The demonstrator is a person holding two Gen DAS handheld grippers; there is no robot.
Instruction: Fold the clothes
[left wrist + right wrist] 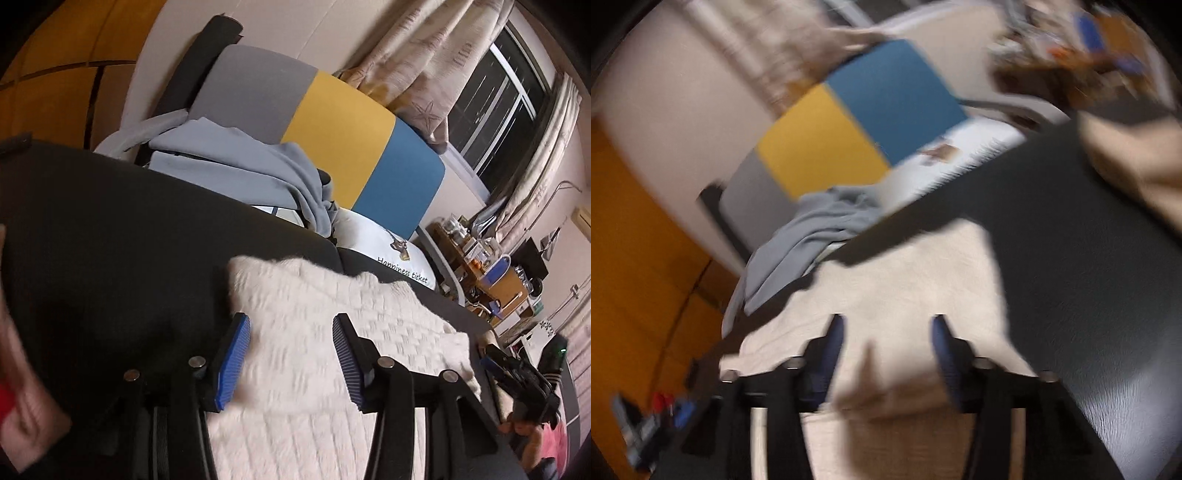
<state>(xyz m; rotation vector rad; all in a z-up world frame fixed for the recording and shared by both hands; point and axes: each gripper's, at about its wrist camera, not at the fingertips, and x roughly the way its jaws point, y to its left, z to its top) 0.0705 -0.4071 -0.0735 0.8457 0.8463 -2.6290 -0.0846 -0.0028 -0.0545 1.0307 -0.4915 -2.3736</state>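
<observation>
Release stage, by my judgement: a fold of the cream knit sweater [332, 332] looks just laid, and both tools stand off the cloth.

Left wrist view: my left gripper [291, 354] has its blue fingers [232, 365] parted at a middling width, nothing between them, hovering over the sweater. The garment lies on the black bench [110, 240], its far edge towards a white pillow [384, 251] printed with lettering. A grey garment [240, 170] is heaped at the far left against a headboard [332, 125] of grey, yellow and blue panels. Curtains [424, 62] and a dark window [498, 103] lie beyond; a cluttered shelf [491, 277] stands far right.

Right wrist view, blurred: my right gripper [886, 343] likewise stands parted and empty above the sweater [905, 280]. An orange wall [635, 258] fills the left.

Next move, as I judge it, calls for taking a fresh edge with both tools and carrying it across evenly.
</observation>
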